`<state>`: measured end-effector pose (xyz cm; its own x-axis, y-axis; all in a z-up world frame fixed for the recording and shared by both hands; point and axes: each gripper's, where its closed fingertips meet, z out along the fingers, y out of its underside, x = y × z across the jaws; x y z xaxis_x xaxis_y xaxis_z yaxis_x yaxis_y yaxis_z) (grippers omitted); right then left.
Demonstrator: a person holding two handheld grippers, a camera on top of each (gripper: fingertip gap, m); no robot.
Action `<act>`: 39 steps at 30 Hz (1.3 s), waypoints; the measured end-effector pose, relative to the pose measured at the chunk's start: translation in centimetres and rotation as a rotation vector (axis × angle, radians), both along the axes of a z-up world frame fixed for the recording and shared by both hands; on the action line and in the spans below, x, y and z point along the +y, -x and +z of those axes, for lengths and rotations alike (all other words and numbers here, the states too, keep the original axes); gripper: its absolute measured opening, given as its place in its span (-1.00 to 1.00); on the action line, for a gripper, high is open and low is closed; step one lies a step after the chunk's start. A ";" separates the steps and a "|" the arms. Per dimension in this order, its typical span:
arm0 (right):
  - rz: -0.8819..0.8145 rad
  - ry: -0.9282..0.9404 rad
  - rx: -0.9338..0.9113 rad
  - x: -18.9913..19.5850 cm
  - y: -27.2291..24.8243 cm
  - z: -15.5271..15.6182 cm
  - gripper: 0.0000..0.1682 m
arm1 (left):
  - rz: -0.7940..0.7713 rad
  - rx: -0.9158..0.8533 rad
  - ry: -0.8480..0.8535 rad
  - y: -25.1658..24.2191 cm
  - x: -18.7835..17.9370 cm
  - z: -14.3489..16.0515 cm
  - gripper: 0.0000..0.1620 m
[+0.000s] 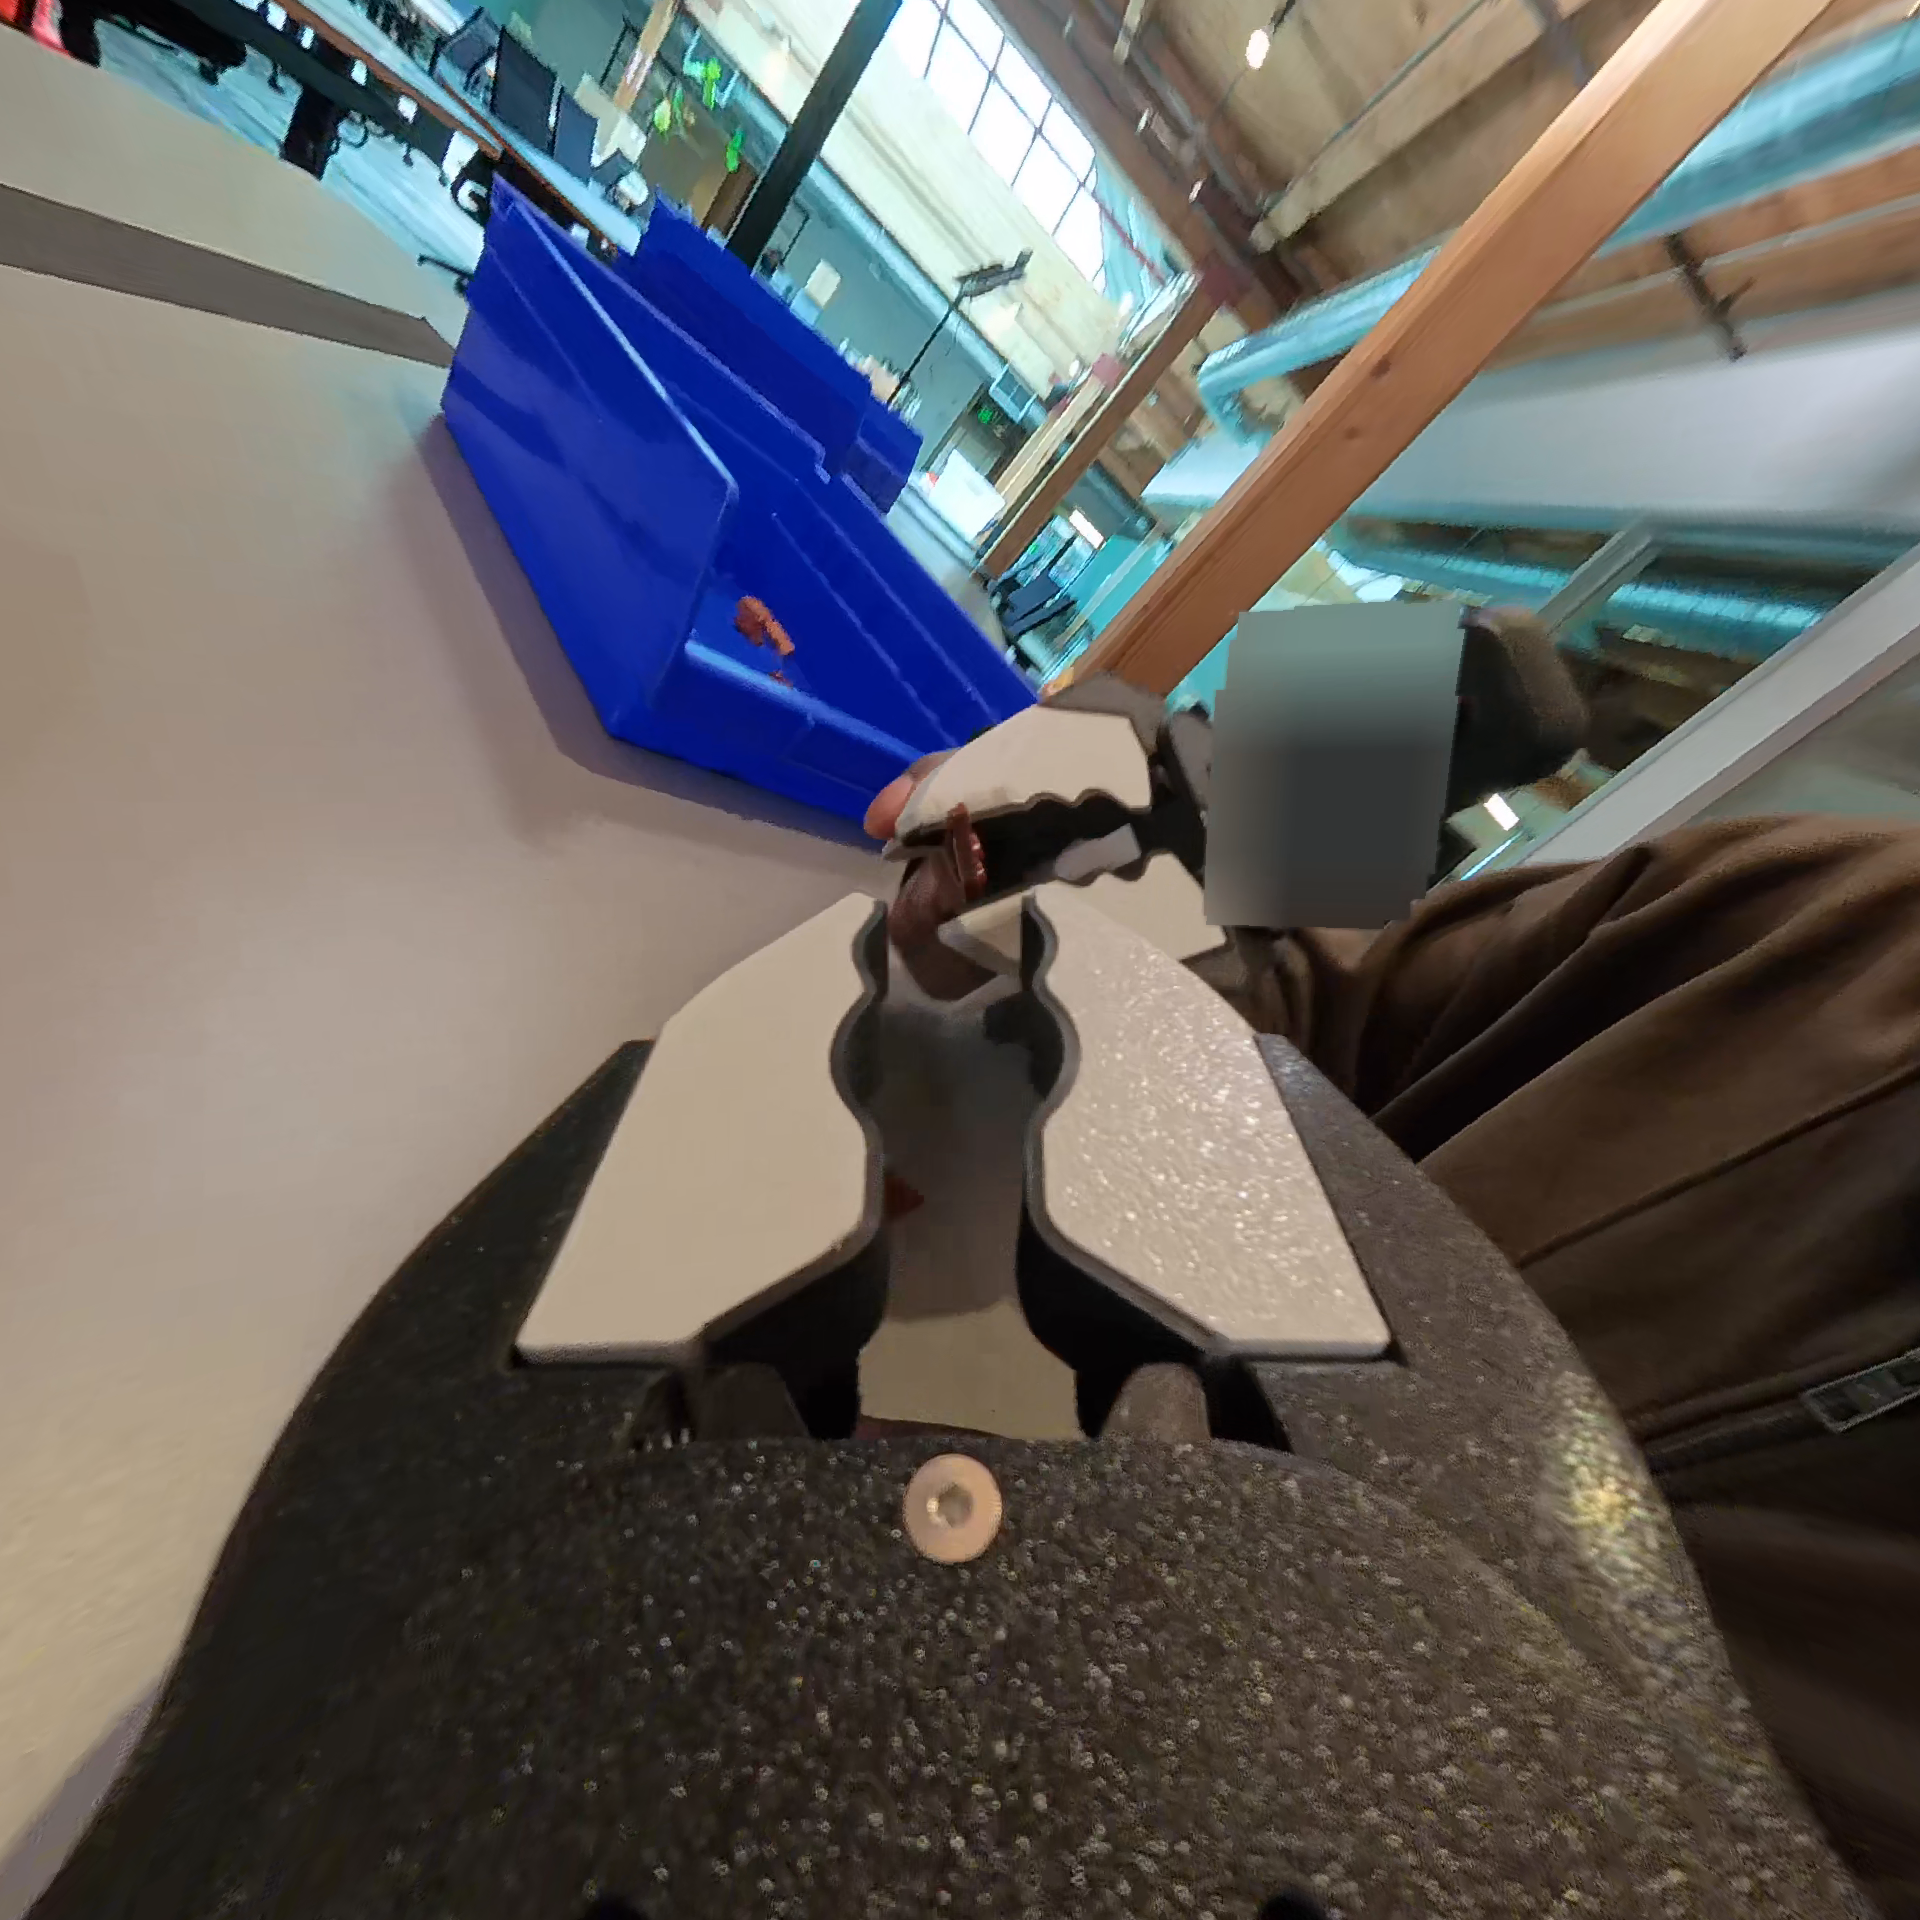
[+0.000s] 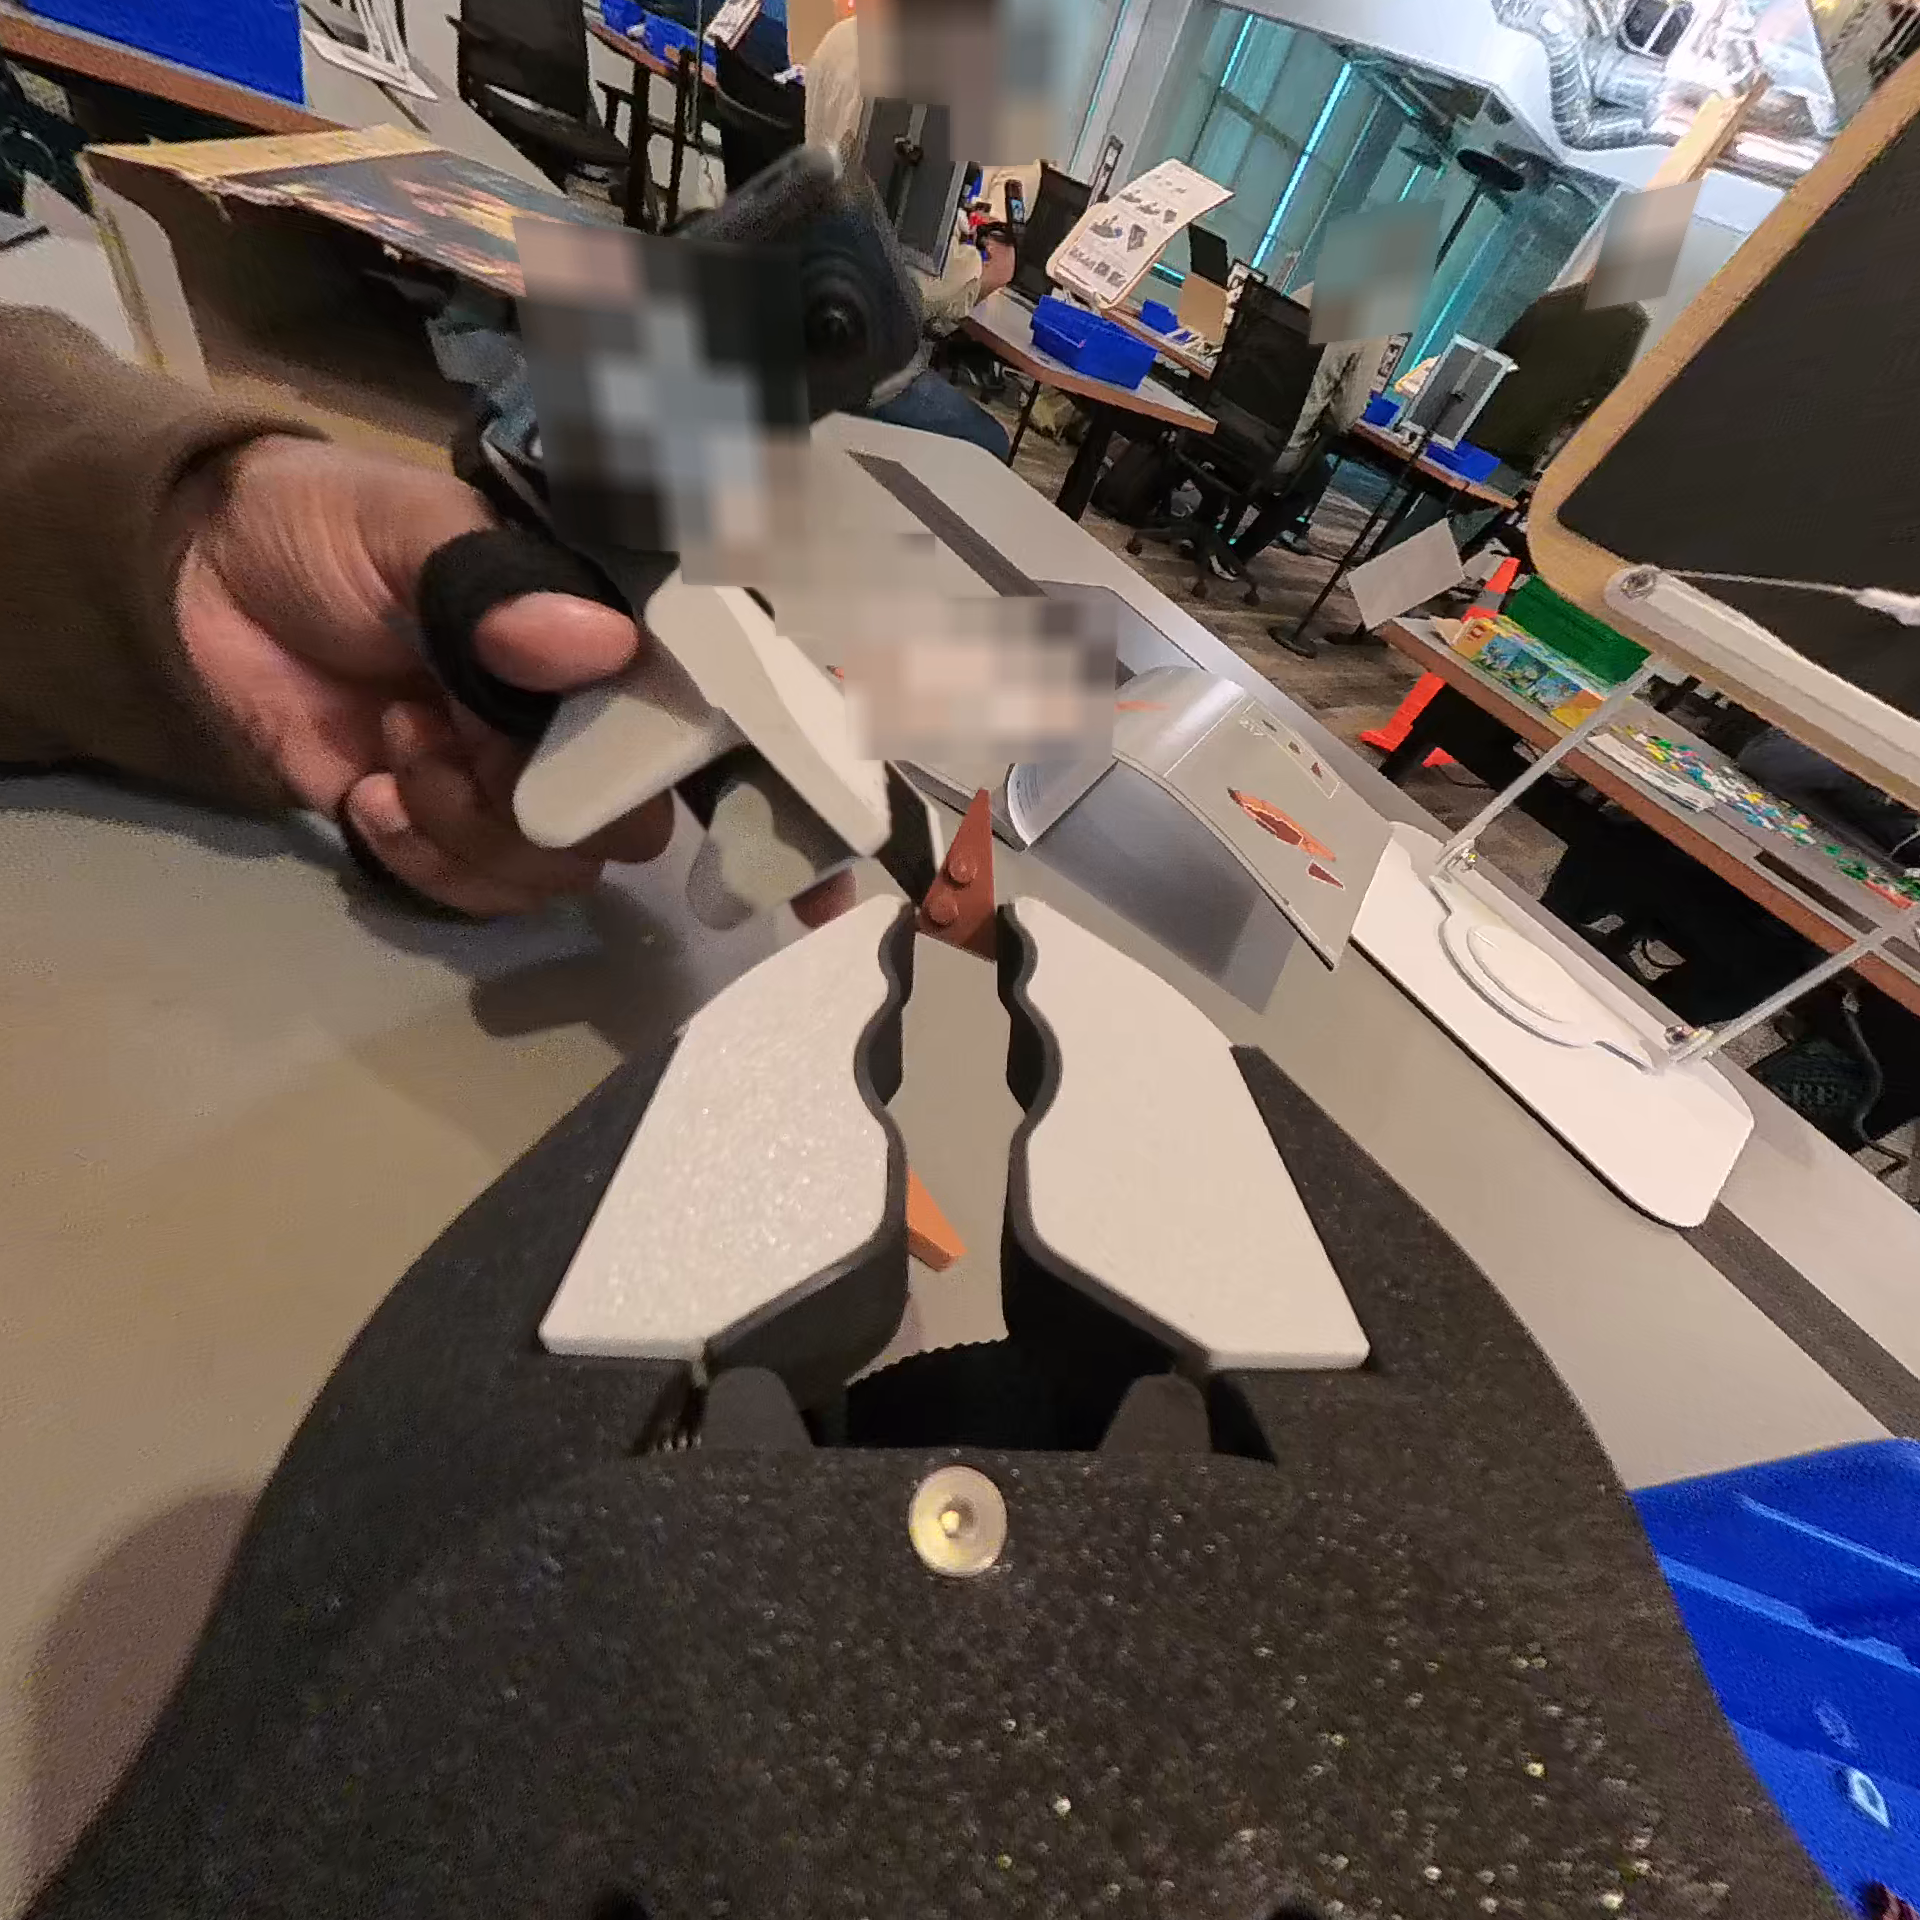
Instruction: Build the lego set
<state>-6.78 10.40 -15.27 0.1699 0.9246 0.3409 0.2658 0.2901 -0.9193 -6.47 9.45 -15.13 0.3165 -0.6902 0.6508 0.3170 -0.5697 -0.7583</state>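
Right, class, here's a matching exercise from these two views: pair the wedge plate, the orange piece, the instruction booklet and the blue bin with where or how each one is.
Things:
1. reddish-brown wedge plate
2. orange piece
3. instruction booklet
4. blue bin

Places or states:
A. lies open on the table, farther off
B. holds a few loose brown pieces
C. pinched at the tips of the right tool, off the table
D. lies on the table, seen through the gap of the right tool

Pairs: 1-C, 2-D, 3-A, 4-B
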 end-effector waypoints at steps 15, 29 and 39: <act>0.145 0.031 -0.195 -0.2 -1.4 -3.4 -0.83 | -0.080 0.959 -0.127 2.2 -0.7 -9.6 -0.43; 0.311 0.079 -0.327 -1.9 -1.9 -5.0 -0.83 | -0.176 1.014 -0.347 0.1 -1.5 -9.3 -0.68; 0.413 -0.011 -0.431 -3.1 -2.3 -6.0 -0.83 | -0.222 1.016 -0.509 -0.8 -2.3 -8.7 -0.69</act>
<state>-4.53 7.25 -21.26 -0.3584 0.8810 0.3089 0.4773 0.4573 -0.7504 -5.66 7.18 -23.86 0.3735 -0.9051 -0.2035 -0.6386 -0.0917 -0.7640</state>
